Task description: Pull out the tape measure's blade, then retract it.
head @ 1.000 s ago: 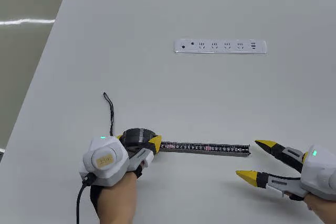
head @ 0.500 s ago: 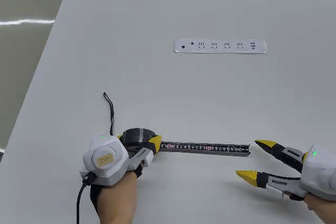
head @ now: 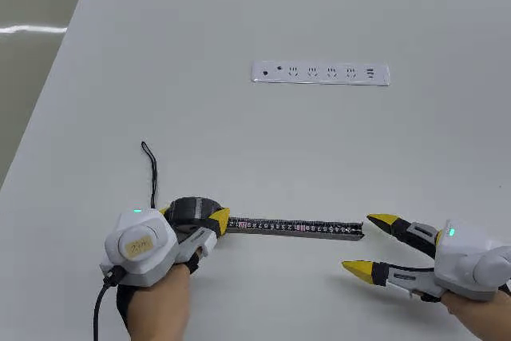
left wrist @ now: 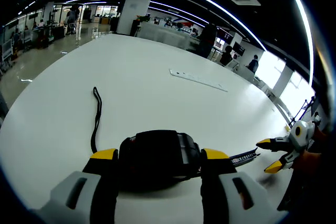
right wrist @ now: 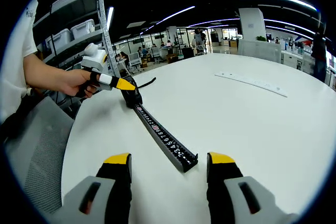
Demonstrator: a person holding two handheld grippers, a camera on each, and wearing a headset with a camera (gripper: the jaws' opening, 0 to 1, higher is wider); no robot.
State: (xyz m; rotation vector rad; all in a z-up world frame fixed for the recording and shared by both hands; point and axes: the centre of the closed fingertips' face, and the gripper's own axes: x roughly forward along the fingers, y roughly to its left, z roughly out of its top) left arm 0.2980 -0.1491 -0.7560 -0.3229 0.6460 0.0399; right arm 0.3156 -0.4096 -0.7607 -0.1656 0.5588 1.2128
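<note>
The black tape measure case (head: 192, 213) lies on the white table, and my left gripper (head: 206, 225) is shut on it; in the left gripper view the case (left wrist: 157, 156) sits between the yellow-tipped fingers (left wrist: 105, 155). Its black blade (head: 295, 228) lies pulled out flat to the right, ending at a hook (head: 361, 232). My right gripper (head: 369, 245) stands open just right of that end, holding nothing. In the right gripper view the blade tip (right wrist: 187, 160) lies between and slightly ahead of the open jaws. A black wrist strap (head: 150, 167) trails from the case.
A white power strip (head: 321, 73) lies further back on the table (head: 239, 29). The table's left edge runs close to the left gripper, with floor beyond. A cable (head: 102, 309) hangs from the left gripper.
The whole picture has shifted left as the head camera moved. Tape measure, blade and both grippers keep the same positions relative to each other.
</note>
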